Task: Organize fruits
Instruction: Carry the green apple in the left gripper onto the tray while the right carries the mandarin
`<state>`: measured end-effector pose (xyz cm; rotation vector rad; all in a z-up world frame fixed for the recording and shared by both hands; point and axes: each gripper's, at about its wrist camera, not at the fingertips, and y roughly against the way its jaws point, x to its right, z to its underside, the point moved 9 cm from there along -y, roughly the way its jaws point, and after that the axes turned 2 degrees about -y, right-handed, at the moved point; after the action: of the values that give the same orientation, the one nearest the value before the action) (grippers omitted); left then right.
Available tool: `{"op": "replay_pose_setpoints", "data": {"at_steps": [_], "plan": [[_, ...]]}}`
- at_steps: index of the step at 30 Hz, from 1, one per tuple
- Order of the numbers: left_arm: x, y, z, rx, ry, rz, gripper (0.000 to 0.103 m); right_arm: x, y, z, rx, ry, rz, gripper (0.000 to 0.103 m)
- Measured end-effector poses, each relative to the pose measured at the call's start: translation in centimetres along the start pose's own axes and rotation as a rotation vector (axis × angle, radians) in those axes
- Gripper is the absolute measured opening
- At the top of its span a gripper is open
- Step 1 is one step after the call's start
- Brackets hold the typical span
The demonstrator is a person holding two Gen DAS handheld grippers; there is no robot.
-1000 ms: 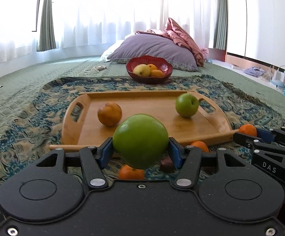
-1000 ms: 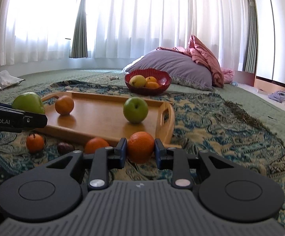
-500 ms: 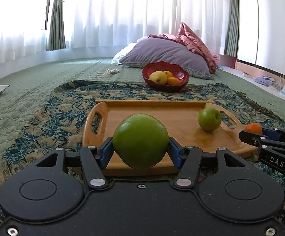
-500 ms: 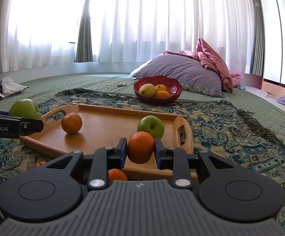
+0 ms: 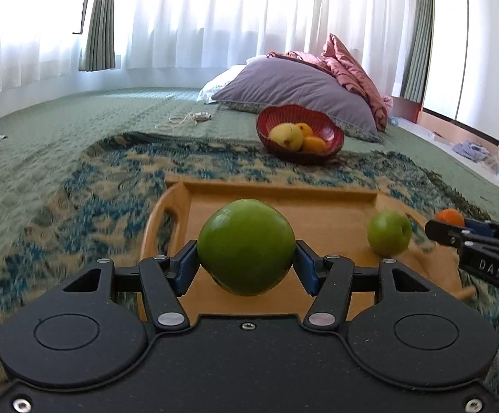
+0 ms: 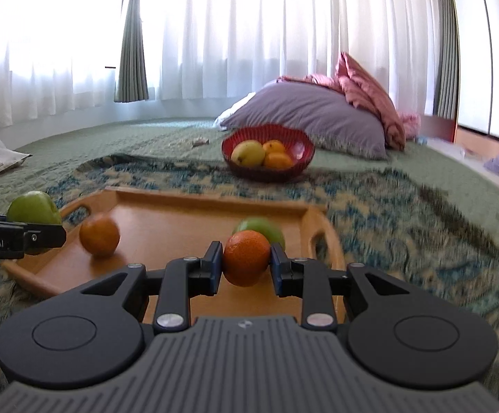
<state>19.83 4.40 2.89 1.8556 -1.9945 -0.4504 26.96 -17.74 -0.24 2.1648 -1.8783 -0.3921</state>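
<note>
The left claw [image 5: 246, 256] is clenched on a large green apple [image 5: 246, 246], held above the near end of the rectangular wooden tray [image 5: 283, 196] and hiding part of its floor. The right claw [image 6: 246, 263] grips a round orange [image 6: 246, 258], half covering a smaller green apple [image 6: 266, 227] on the tray. A second orange [image 6: 99, 234] sits at the tray's left end. Beyond the tray stands a red ribbed bowl [image 6: 297, 144] of fruit. The patterned rug is blurred.

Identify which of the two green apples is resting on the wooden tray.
The smaller green apple at the tray's right end; the larger green apple is clamped in the left gripper.
</note>
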Motion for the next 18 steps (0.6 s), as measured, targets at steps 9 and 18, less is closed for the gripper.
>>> {"op": "replay_pose_setpoints", "data": {"at_steps": [9, 18], "plan": [[-0.6, -6.0, -5.5, -0.079, 0.011, 0.040, 0.056, 2.6, -7.9, -4.8, -0.153, -0.072, -0.035, 0.033], [-1.5, -13.6, -5.3, -0.248, 0.085, 0.013, 0.056, 5.0, -14.9, -3.5, -0.346, -0.192, 0.002, 0.033]]}}
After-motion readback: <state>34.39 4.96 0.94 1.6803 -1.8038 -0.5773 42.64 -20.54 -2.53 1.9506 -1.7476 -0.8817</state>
